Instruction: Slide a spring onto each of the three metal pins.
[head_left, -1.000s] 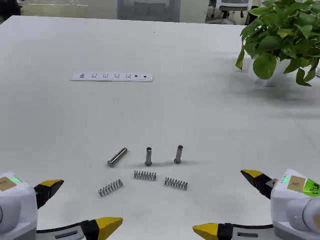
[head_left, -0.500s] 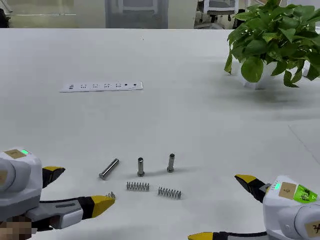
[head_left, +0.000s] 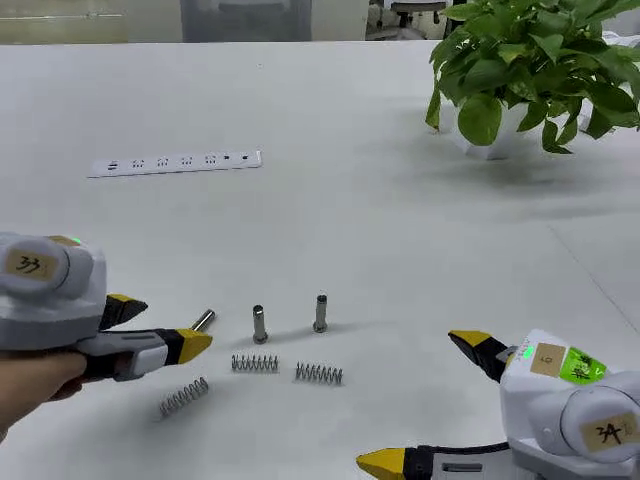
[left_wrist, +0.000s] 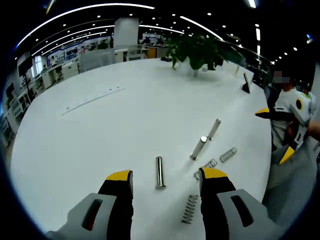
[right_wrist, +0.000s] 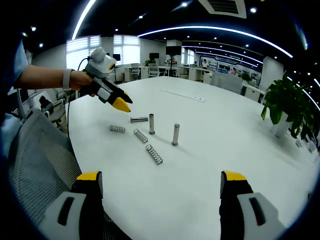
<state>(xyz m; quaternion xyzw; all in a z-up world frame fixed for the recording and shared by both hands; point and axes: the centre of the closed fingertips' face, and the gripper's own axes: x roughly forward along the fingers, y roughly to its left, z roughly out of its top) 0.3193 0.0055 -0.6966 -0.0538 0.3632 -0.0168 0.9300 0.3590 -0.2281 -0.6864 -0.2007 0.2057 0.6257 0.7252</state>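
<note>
Three pins (head_left: 259, 324) and three loose springs (head_left: 255, 364) on the table (head_left: 400, 250); left gripper (head_left: 170, 325) and right gripper (head_left: 420, 400) both gape wide, empty.

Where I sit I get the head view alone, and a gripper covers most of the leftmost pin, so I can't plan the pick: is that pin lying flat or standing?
Observer: Lying flat. The left gripper view shows the whole pin on the table, between the open jaws of the left gripper, neither jaw touching it.
Operator: Is a spring between those jaws too?
Observer: Yes, one spring lies loose beside the pin, close to the jaw on that view's right, not gripped.
Operator: Anything off the table edge near the other gripper?
Observer: The right gripper, jaws open, has a grey mesh chair by the table edge on its view's left.
</note>
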